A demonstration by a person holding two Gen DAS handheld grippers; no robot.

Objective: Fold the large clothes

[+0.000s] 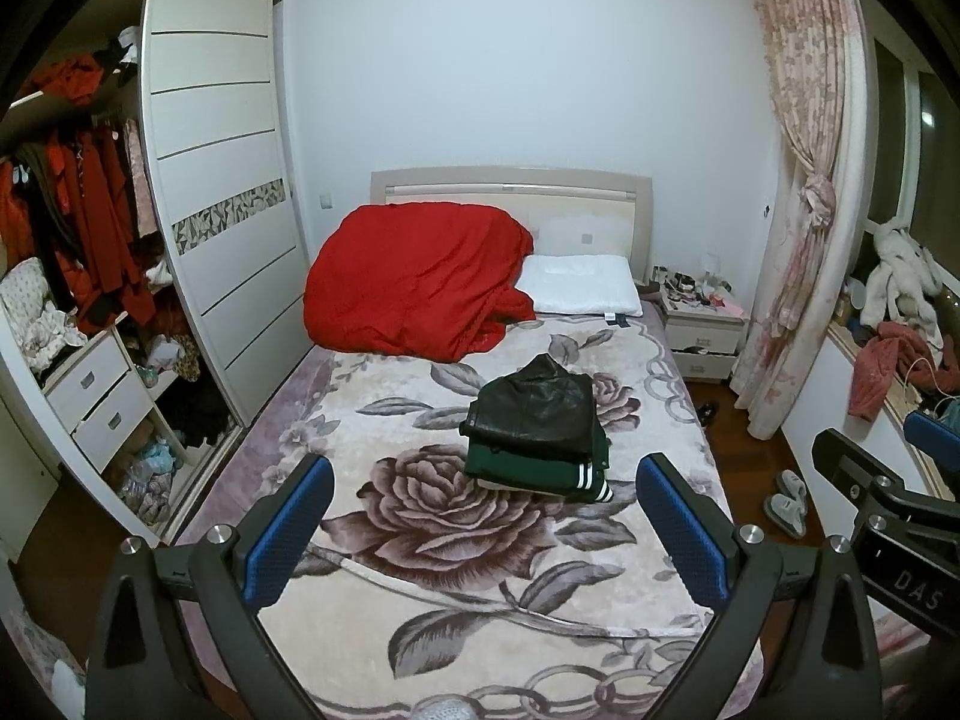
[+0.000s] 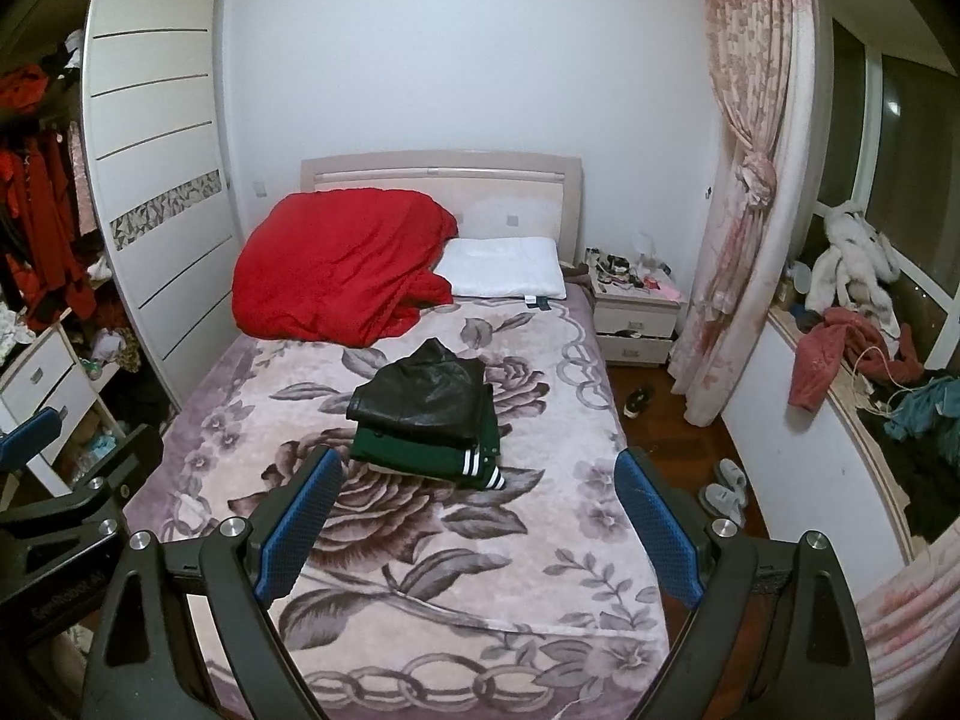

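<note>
A stack of folded clothes sits in the middle of the bed: a black leather jacket (image 1: 536,406) (image 2: 423,399) on top of a green garment with white stripes (image 1: 540,468) (image 2: 432,456). My left gripper (image 1: 485,480) is open and empty, held above the near part of the bed, short of the stack. My right gripper (image 2: 480,477) is open and empty, also above the bed's near half. The right gripper shows at the right edge of the left wrist view (image 1: 900,480). The left gripper shows at the left edge of the right wrist view (image 2: 60,480).
The bed (image 1: 420,600) has a floral blanket, a red quilt (image 1: 414,282) and a white pillow (image 1: 579,285) at the head. An open wardrobe (image 1: 90,240) stands left. A nightstand (image 1: 702,330), pink curtain (image 1: 798,180), slippers (image 1: 786,501) and a cluttered window ledge (image 2: 852,372) are right.
</note>
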